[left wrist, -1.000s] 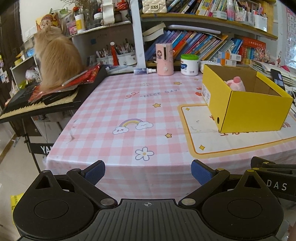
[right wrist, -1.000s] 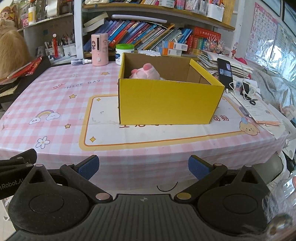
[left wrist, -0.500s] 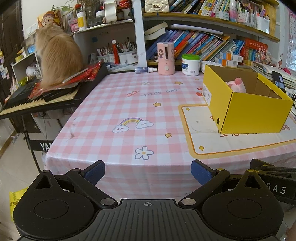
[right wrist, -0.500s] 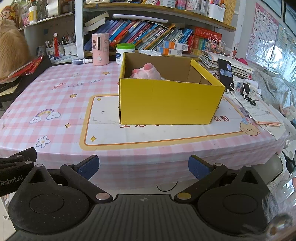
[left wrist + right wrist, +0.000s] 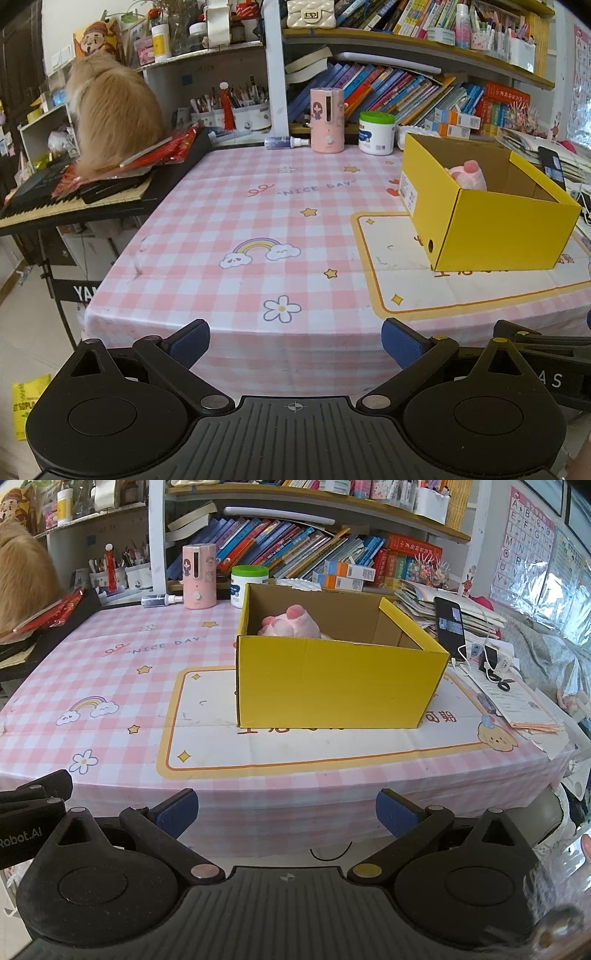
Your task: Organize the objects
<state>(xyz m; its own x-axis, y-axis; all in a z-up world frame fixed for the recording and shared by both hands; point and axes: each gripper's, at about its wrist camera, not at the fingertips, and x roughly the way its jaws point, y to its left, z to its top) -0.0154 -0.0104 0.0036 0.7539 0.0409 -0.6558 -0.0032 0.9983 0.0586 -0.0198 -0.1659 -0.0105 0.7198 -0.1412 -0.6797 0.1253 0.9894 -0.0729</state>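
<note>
An open yellow cardboard box (image 5: pixel 340 683) stands on the pink checked tablecloth (image 5: pixel 110 672), on a white mat with an orange border. A pink plush toy (image 5: pixel 290 626) lies inside it at the back left; it also shows in the left wrist view (image 5: pixel 467 177), inside the box (image 5: pixel 509 232). My left gripper (image 5: pixel 295 341) is open and empty, in front of the table's near edge. My right gripper (image 5: pixel 287 812) is open and empty, in front of the near edge, facing the box.
A pink dispenser (image 5: pixel 327 120), a white jar with a green lid (image 5: pixel 376 133) and a small spray bottle (image 5: pixel 286 141) stand at the table's back. A cat (image 5: pixel 110 110) sits on a keyboard (image 5: pixel 74 195) at the left. A phone (image 5: pixel 448 627), cables and papers lie right of the box.
Both views have shifted only slightly; the table and box look a touch farther away. Both grippers stay open and empty.
</note>
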